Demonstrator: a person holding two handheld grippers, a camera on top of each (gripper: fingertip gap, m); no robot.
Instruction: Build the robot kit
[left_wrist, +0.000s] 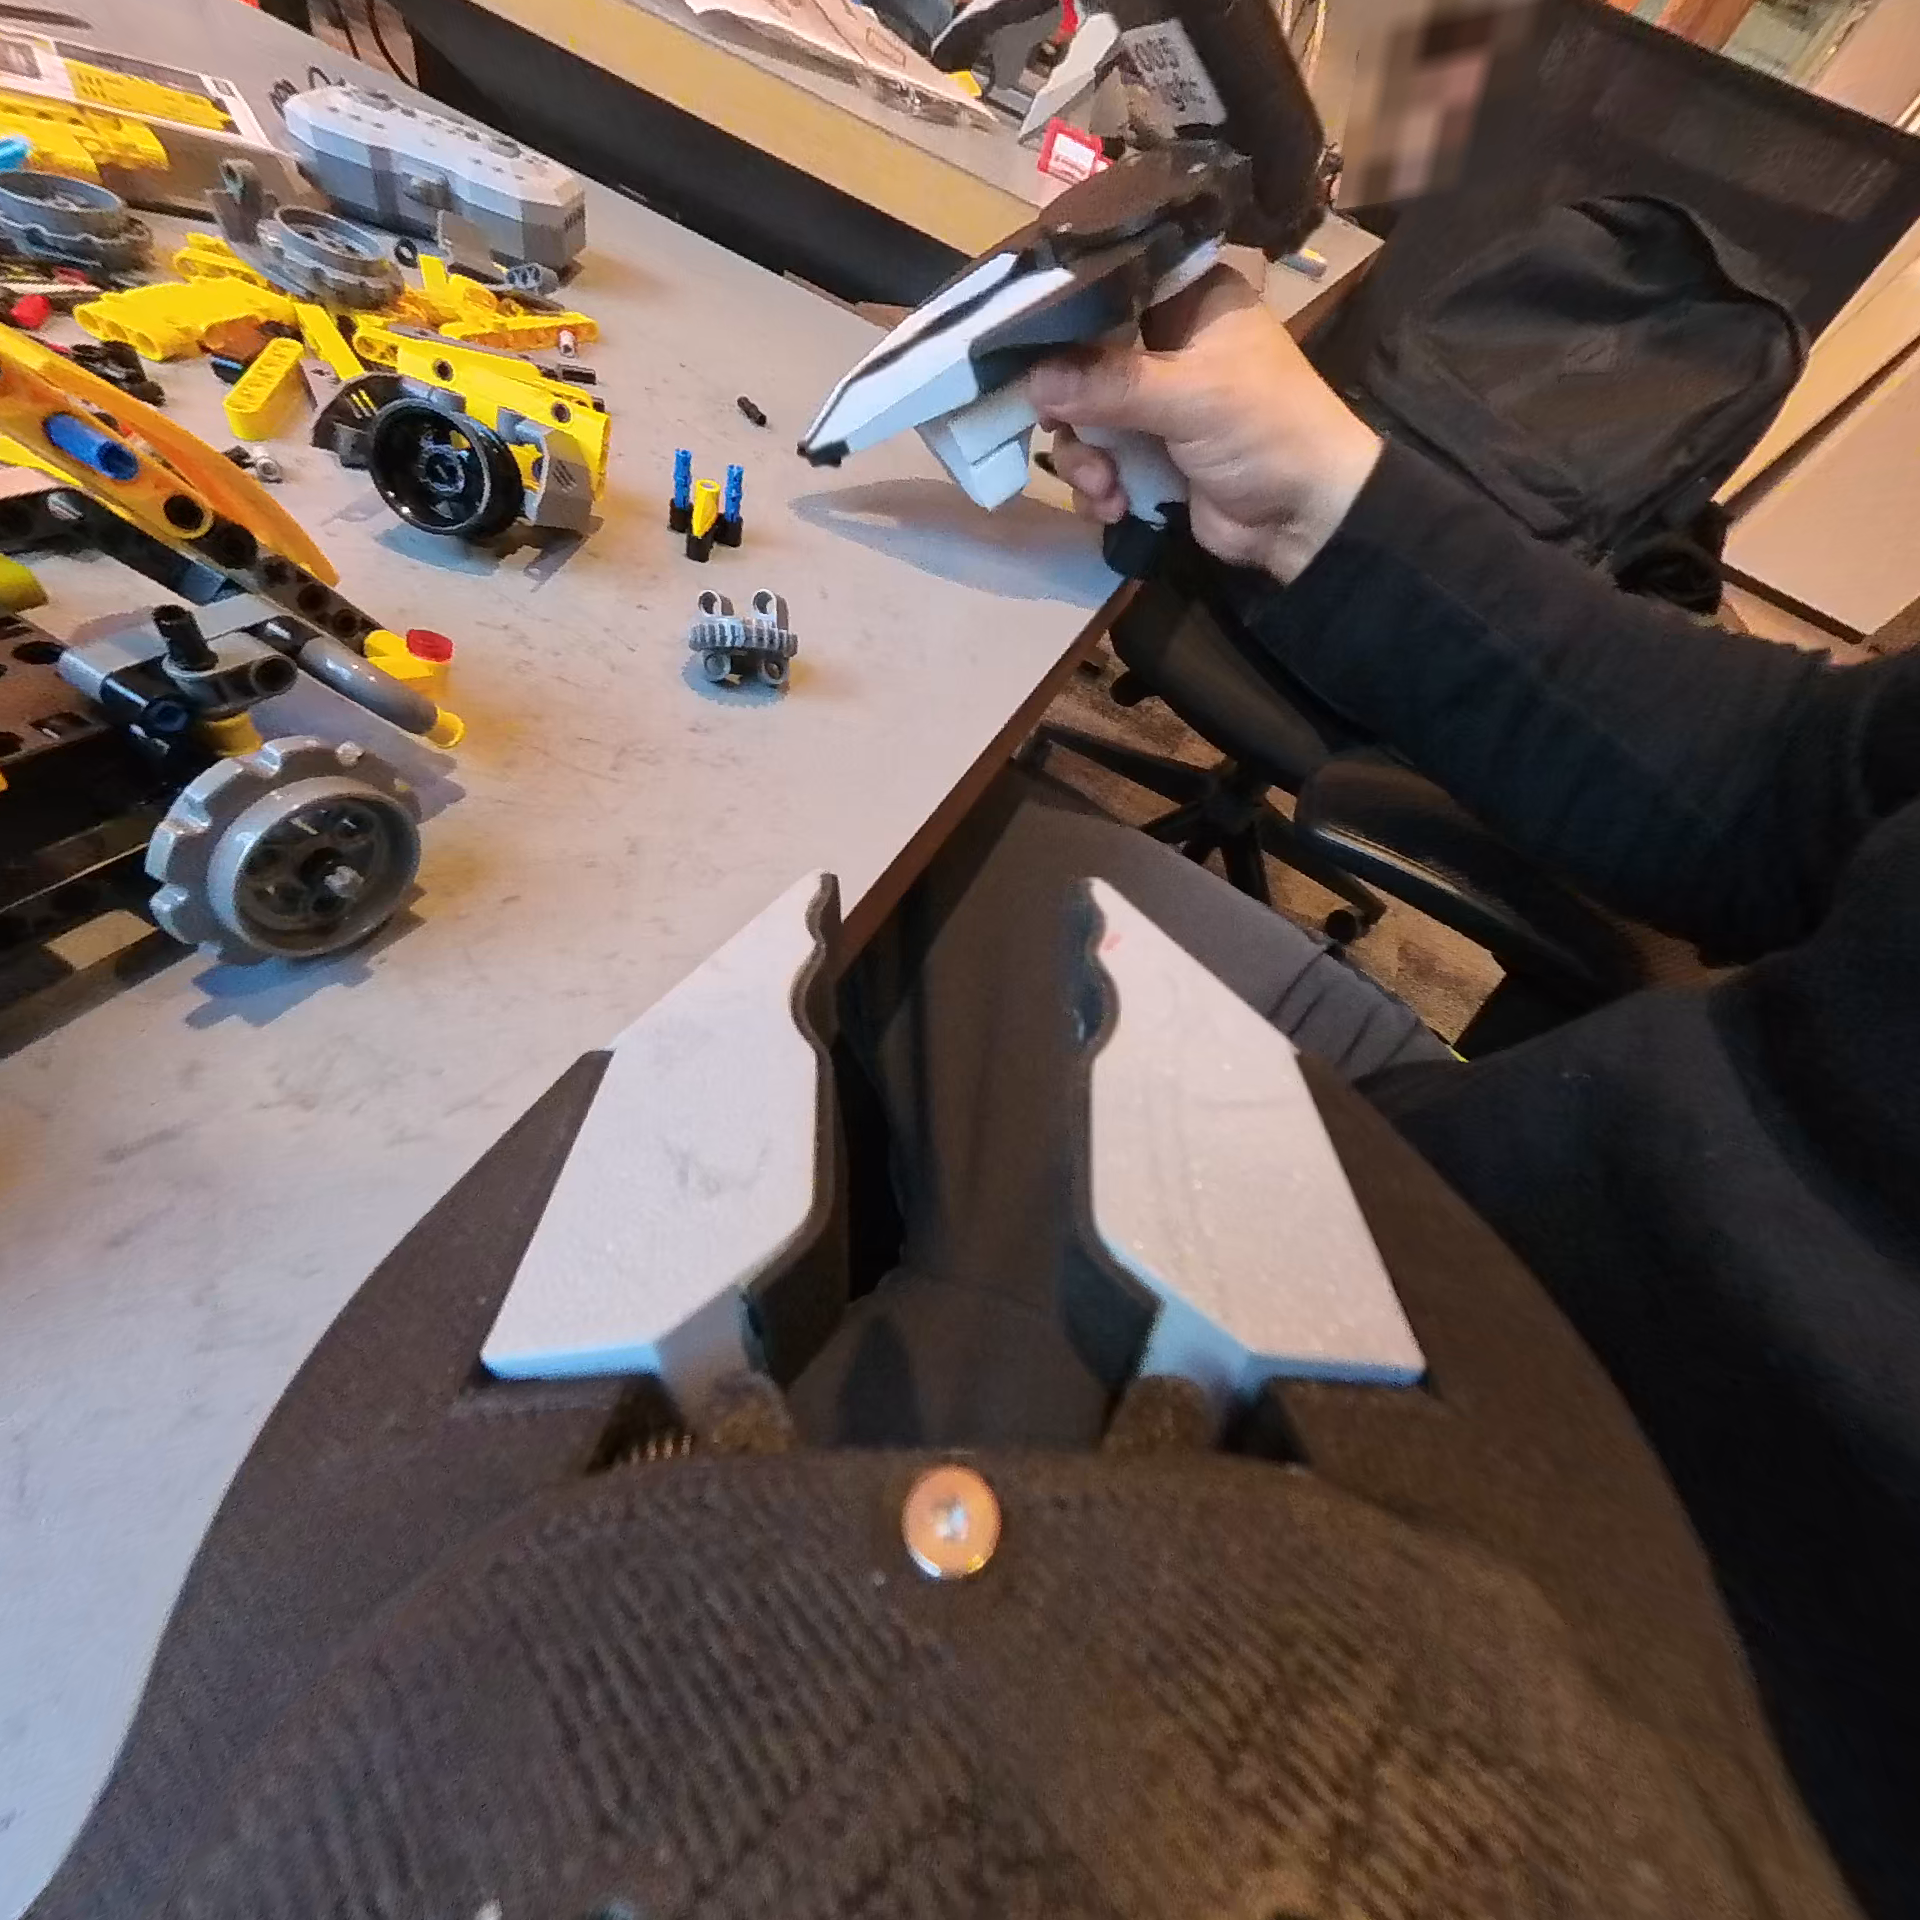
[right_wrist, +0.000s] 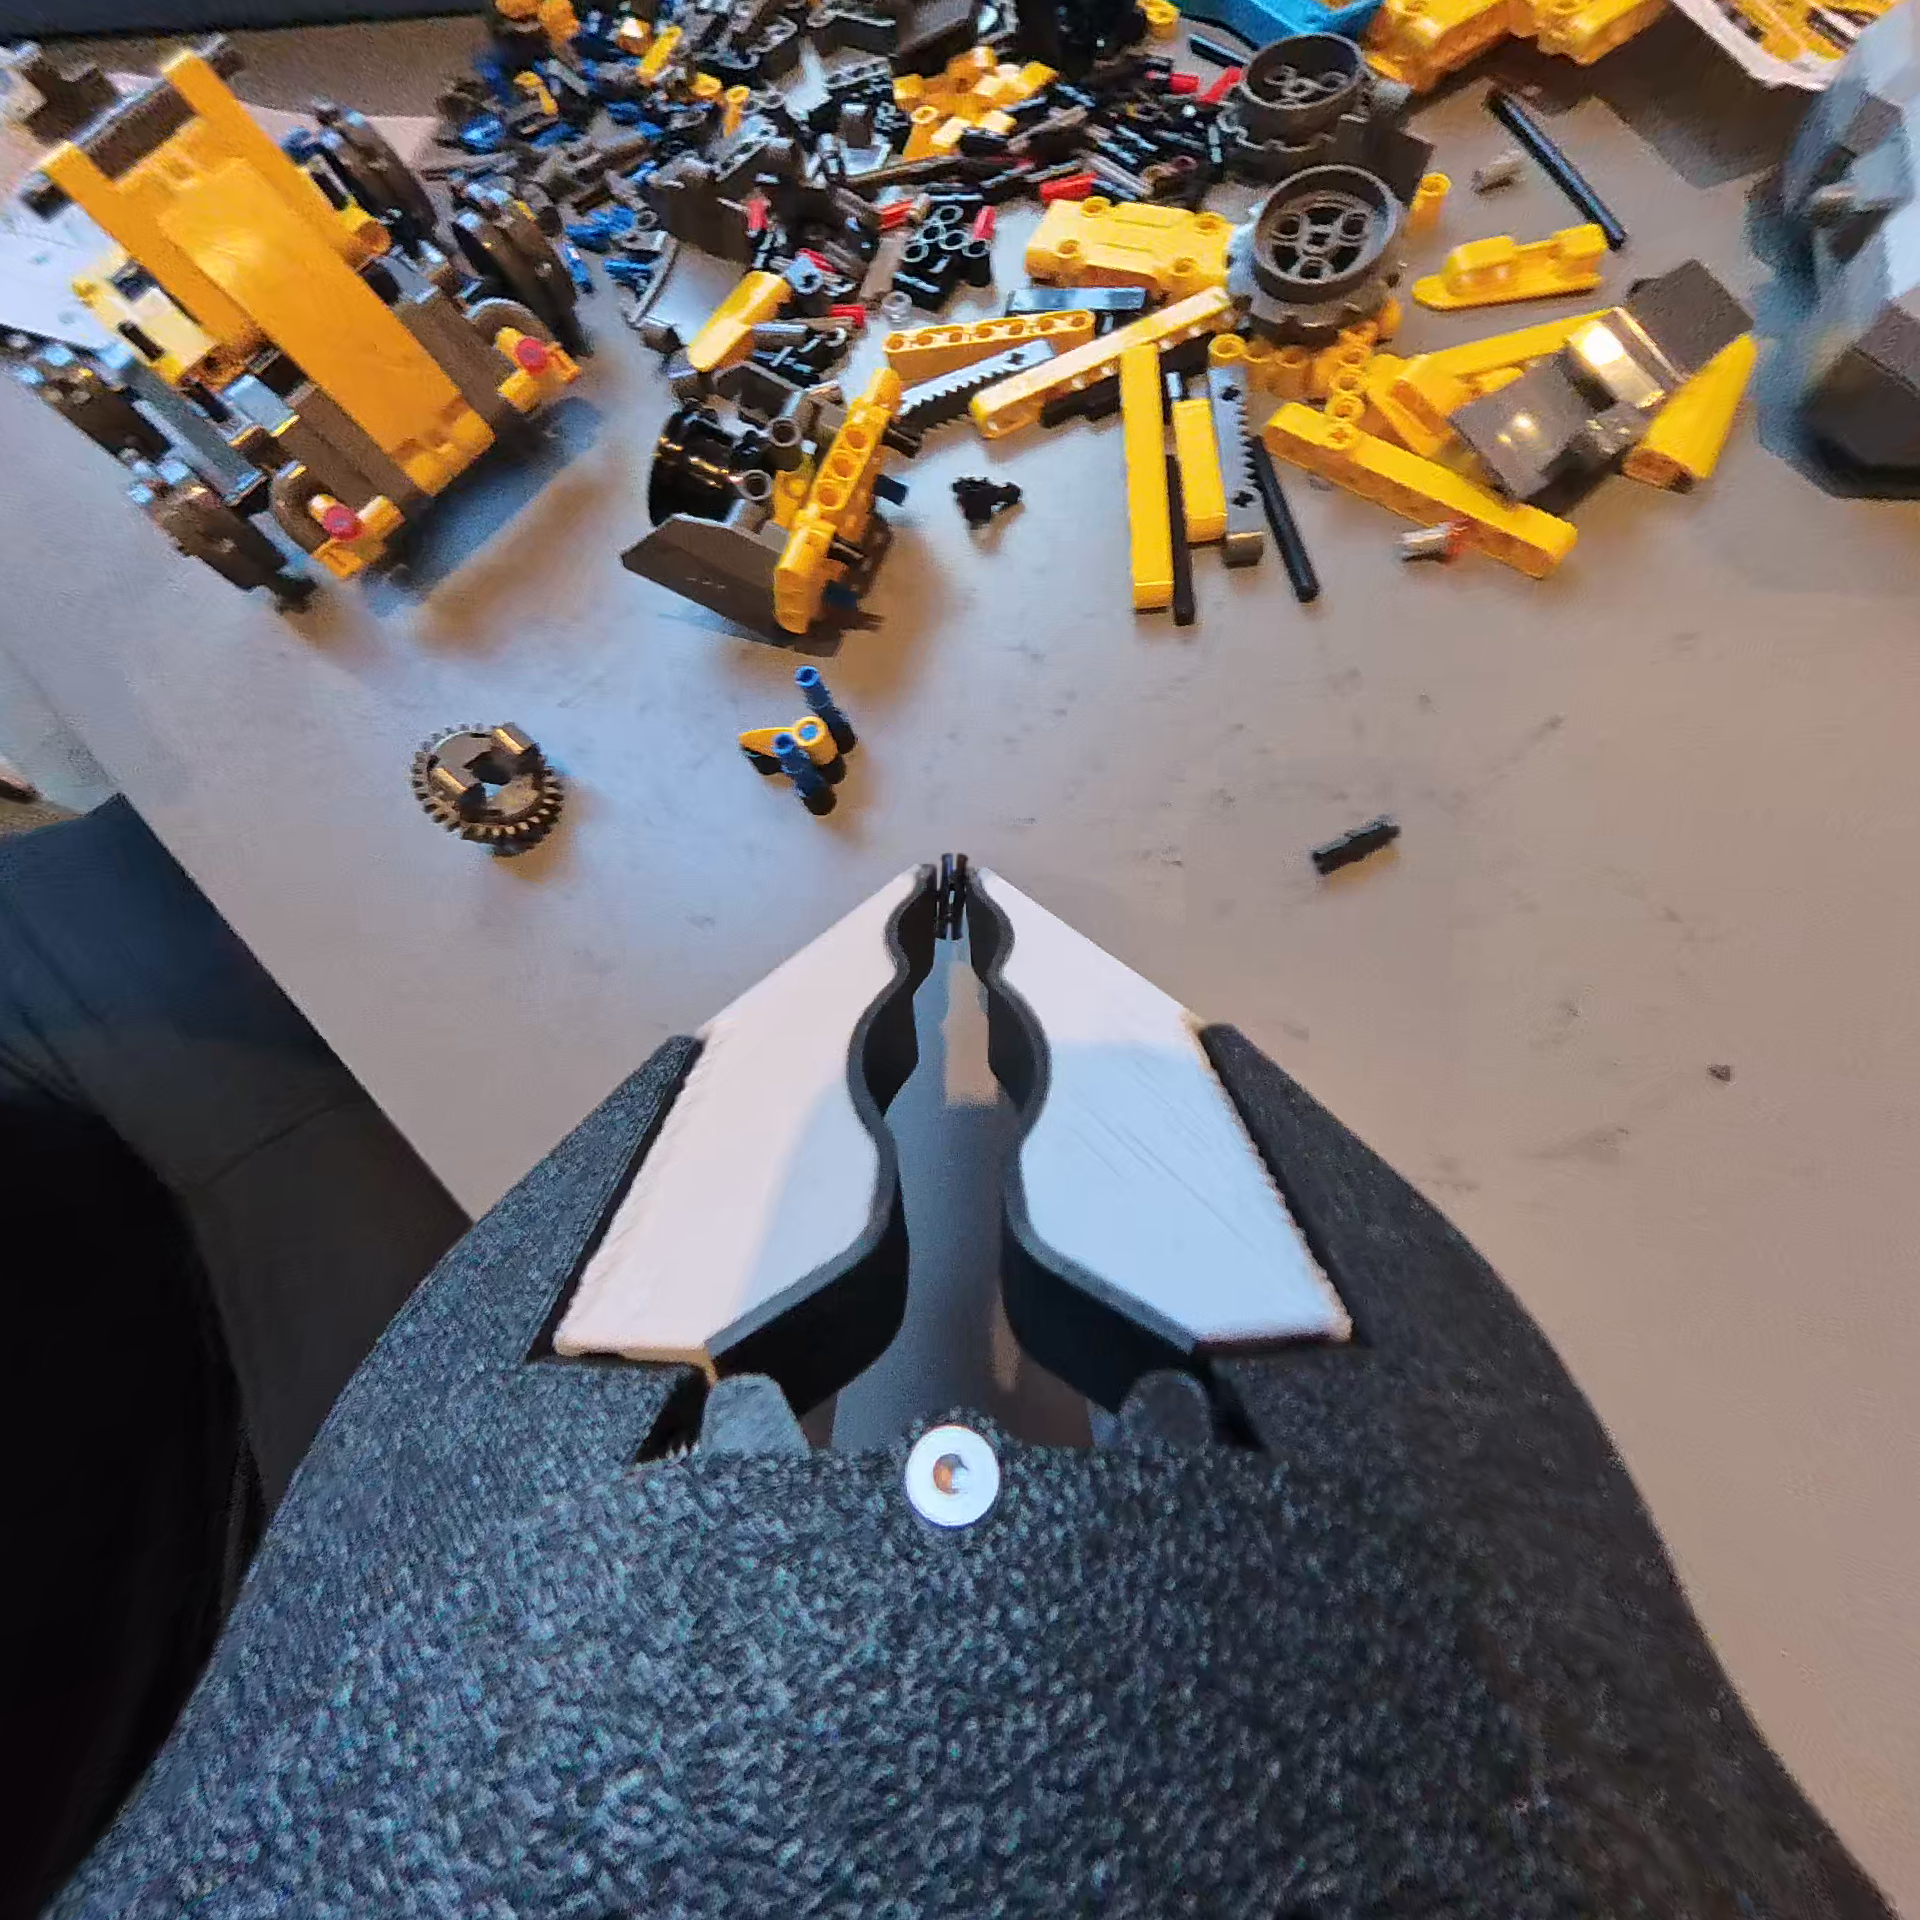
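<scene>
right tongs pinched on my small black plastic pin above grey surface, left tongs spread wide, empty, at surface edge

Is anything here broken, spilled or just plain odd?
Nothing looks broken. The table is strewn with loose yellow and black building pieces beside a half-built yellow vehicle. One black pin lies apart from the heap. The right gripper pinches a small black pin; the left gripper hangs open past the table edge.

White-fingered black tool (silver screw)
</scene>
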